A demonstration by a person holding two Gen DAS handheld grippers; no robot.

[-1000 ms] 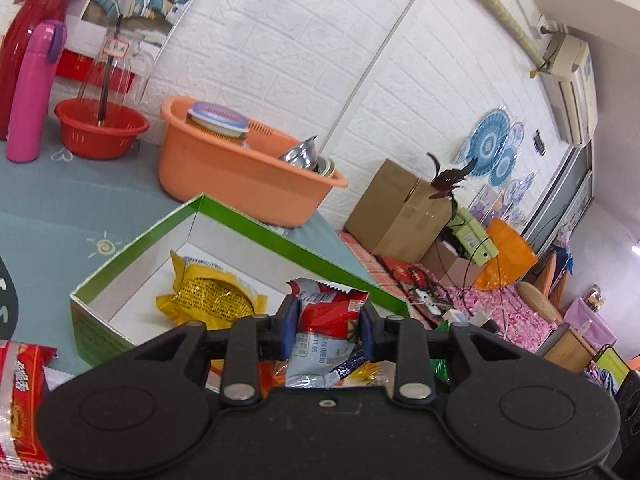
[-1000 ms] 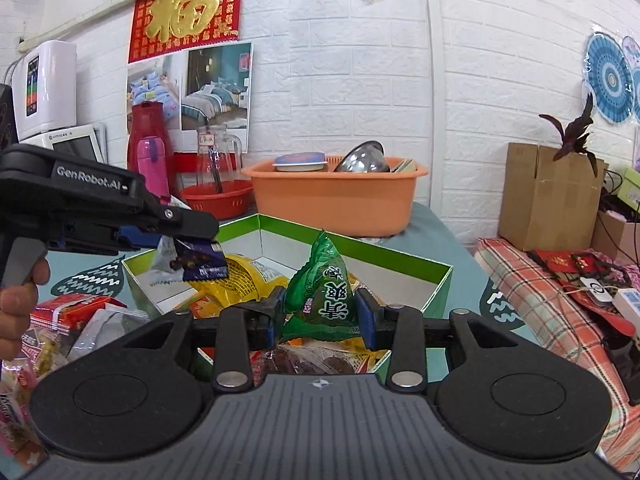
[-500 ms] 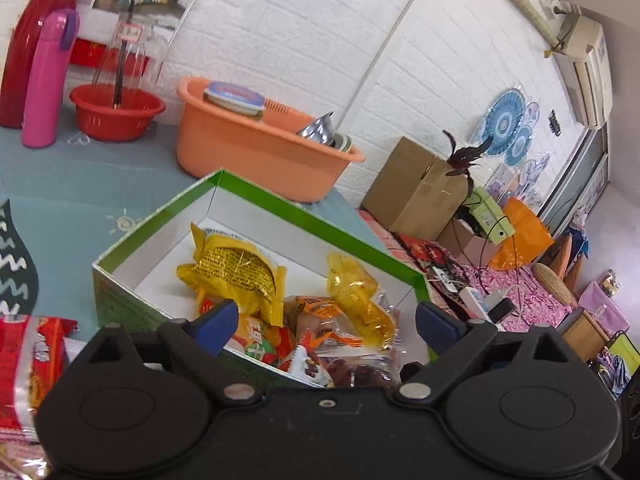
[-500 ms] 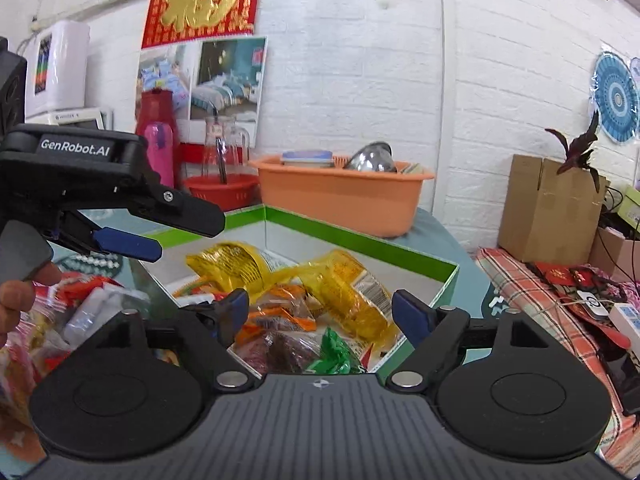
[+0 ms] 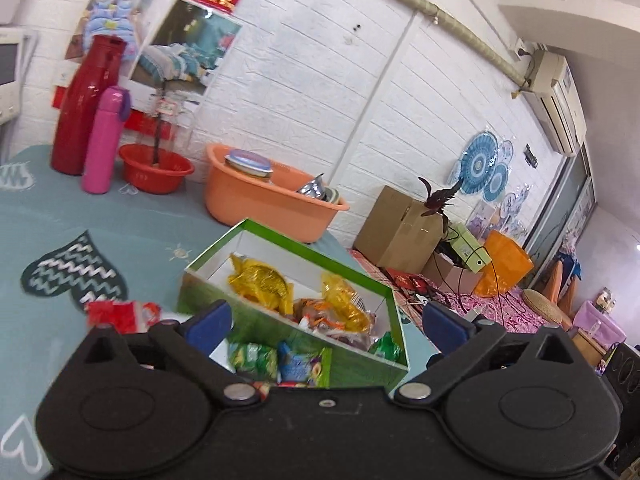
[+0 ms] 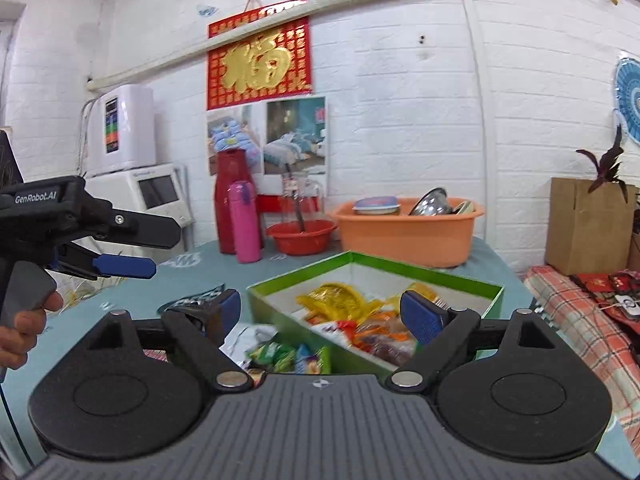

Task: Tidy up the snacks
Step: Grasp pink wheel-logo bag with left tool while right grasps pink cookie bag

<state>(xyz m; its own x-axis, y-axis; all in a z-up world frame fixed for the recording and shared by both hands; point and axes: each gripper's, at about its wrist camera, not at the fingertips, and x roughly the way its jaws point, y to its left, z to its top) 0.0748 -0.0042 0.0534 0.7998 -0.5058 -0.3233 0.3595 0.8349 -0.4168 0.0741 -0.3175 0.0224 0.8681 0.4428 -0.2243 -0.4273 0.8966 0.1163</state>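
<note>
A green-rimmed cardboard box (image 5: pixel 320 252) (image 6: pixel 436 272) sits on the teal tablecloth and holds several snack packets, among them a yellow packet (image 5: pixel 260 282) (image 6: pixel 340 300). Green and blue packets (image 5: pixel 280 362) (image 6: pixel 292 356) lie outside the box against its near wall. A red packet (image 5: pixel 120 312) lies left of the box. My left gripper (image 5: pixel 324 326) hangs open and empty before the box. My right gripper (image 6: pixel 326 314) is also open and empty. In the right wrist view the left gripper (image 6: pixel 132 248) shows at the left, held by a hand (image 6: pixel 20 328).
An orange basin (image 5: pixel 264 200) (image 6: pixel 404 232) with bowls stands behind the box. A red bowl (image 5: pixel 156 168), a pink bottle (image 5: pixel 104 140) and a red flask (image 5: pixel 84 104) stand at the back left. A cardboard carton (image 5: pixel 400 232) and cables lie off the table's right side.
Both grippers let go of their packets into the box, opened wide and drew back and up. The box now sits farther away in both views.
</note>
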